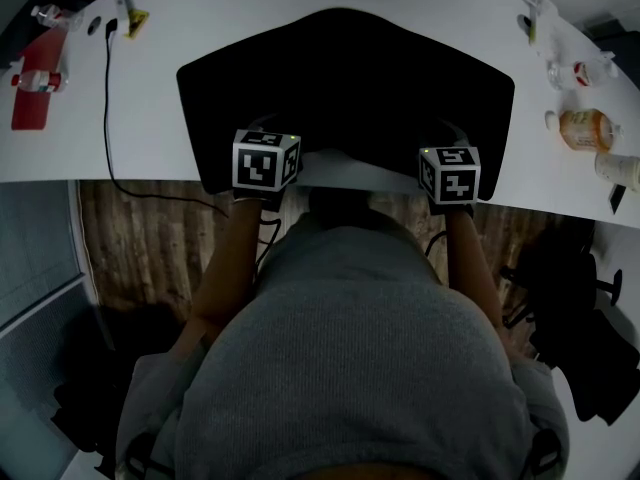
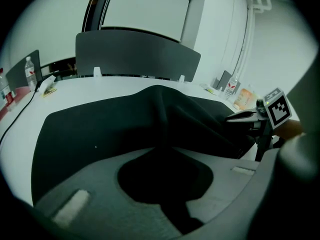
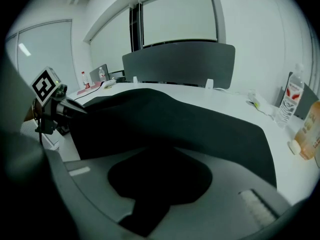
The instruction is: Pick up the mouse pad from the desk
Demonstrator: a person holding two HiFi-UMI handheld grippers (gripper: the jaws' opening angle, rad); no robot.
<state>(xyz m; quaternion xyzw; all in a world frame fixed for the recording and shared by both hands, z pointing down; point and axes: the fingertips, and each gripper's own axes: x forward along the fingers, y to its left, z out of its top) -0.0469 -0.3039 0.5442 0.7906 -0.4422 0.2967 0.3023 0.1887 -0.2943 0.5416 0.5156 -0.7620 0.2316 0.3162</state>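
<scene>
Head view, from the left: a bottle with a red label (image 1: 40,79) lies near the far left corner of the white desk (image 1: 150,133), and a black cable (image 1: 107,88) runs from there toward the desk's near edge and drops over it. Next comes the left gripper (image 1: 262,128), its marker cube facing up. In the left gripper view its jaws are brought together on the near edge of the mouse pad (image 1: 350,78), with the black material pinched between them and a raised fold running away from the grip across the pad.

The mouse pad is a large black mat spread over the middle of the desk. Its far part lies flat, and its near edge sits at the curved cut-out in front of the person's grey sweater (image 1: 350,348).

Further right, the right gripper (image 1: 450,136) is also clamped on the pad's near edge. The right gripper view shows the black sheet caught between its closed jaws.

An orange pill bottle (image 1: 585,128) lies on the desk well right of the pad. A grey partition screen (image 3: 180,61) stands at the desk's far side.
</scene>
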